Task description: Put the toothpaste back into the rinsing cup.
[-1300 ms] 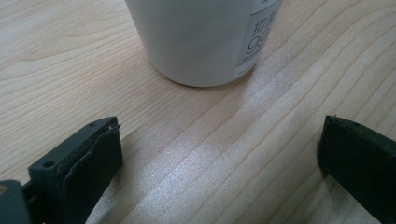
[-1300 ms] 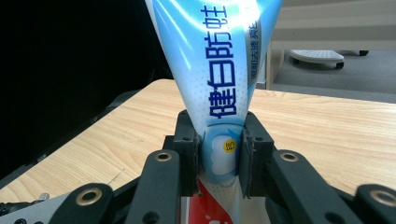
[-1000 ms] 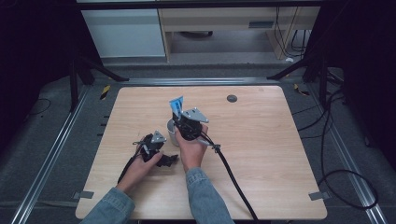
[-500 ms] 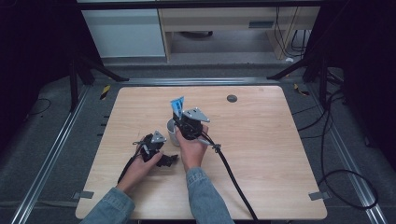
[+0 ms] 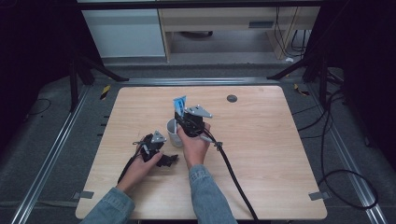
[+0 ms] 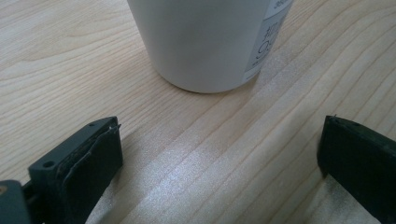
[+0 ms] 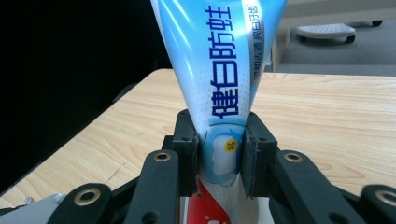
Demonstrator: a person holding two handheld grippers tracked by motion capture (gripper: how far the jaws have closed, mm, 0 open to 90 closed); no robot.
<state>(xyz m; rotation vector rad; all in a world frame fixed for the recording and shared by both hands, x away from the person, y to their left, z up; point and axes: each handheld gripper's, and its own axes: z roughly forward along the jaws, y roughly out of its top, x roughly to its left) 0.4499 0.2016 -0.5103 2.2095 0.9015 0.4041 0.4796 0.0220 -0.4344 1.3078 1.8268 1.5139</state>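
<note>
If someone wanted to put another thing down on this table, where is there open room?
The widest bare stretch of the table lies right of the right gripper and its cable, below the small dark disc. The far-left corner is bare too. It is crowded mid-left: the white cup, the blue tube held above it, and the left gripper.

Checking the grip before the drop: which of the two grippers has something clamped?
The right gripper: its jaws pinch the blue toothpaste tube. The left gripper stands open before the white cup.
</note>
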